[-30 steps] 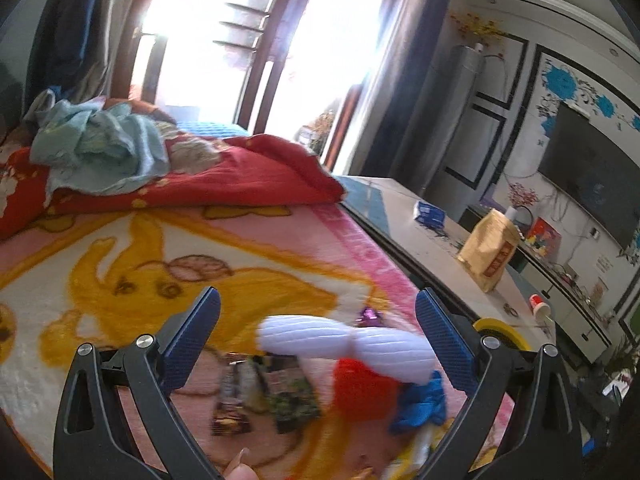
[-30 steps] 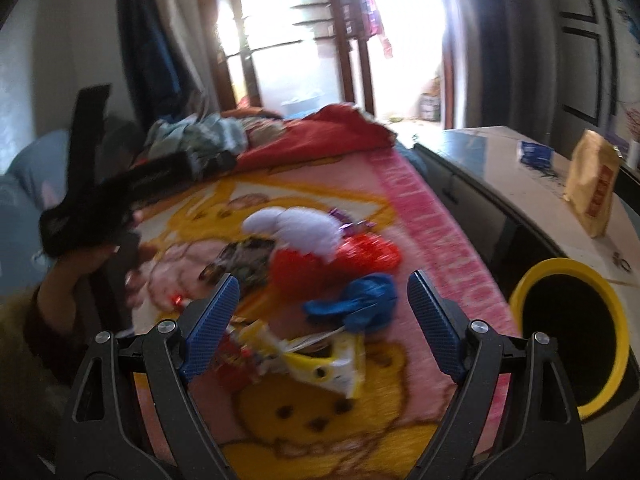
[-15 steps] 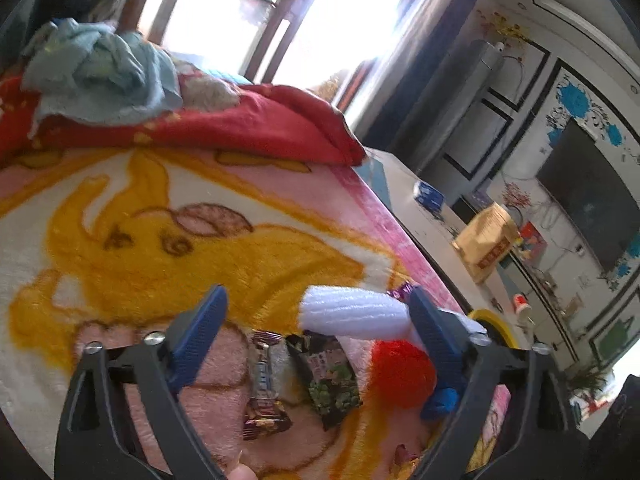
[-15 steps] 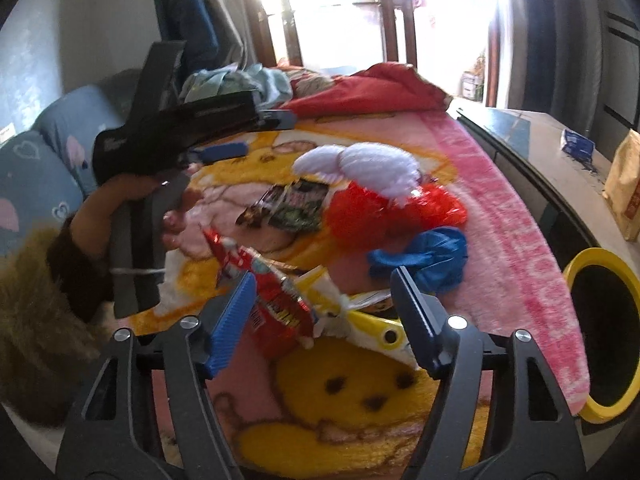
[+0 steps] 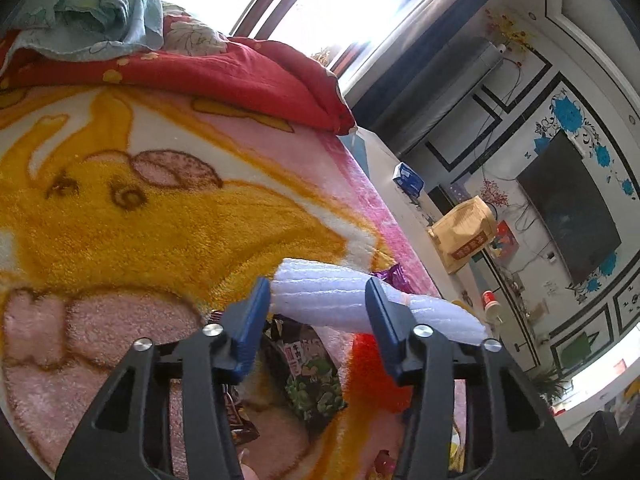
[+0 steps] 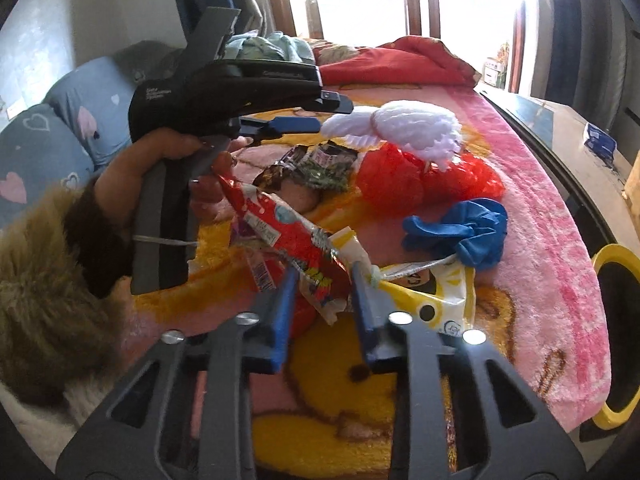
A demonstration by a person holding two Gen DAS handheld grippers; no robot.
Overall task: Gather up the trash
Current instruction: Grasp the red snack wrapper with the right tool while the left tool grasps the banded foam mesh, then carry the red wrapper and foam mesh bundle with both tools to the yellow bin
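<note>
Trash lies on a pink and yellow blanket (image 5: 160, 208). My left gripper (image 5: 318, 304) has its jaws closed in around a white foam sleeve (image 5: 320, 298), also seen in the right wrist view (image 6: 404, 128). My right gripper (image 6: 322, 292) is shut on a red snack wrapper (image 6: 288, 240) and holds its lower end. Around them lie a red plastic bag (image 6: 404, 180), a blue glove (image 6: 464, 232), a yellow and white wrapper (image 6: 432, 292) and dark snack packets (image 6: 316, 164). A yellow-rimmed bin (image 6: 616, 340) stands at the blanket's right edge.
A red quilt (image 5: 200, 68) and pale blue cloth (image 5: 88, 8) are piled at the far end. A low table (image 5: 400, 208) to the right carries a brown paper bag (image 5: 464, 236) and a blue box (image 5: 408, 176). Blue heart cushions (image 6: 52, 140) lie left.
My left gripper moved forward and closed on the white foam sleeve. My right gripper moved in and closed on the red snack wrapper.
</note>
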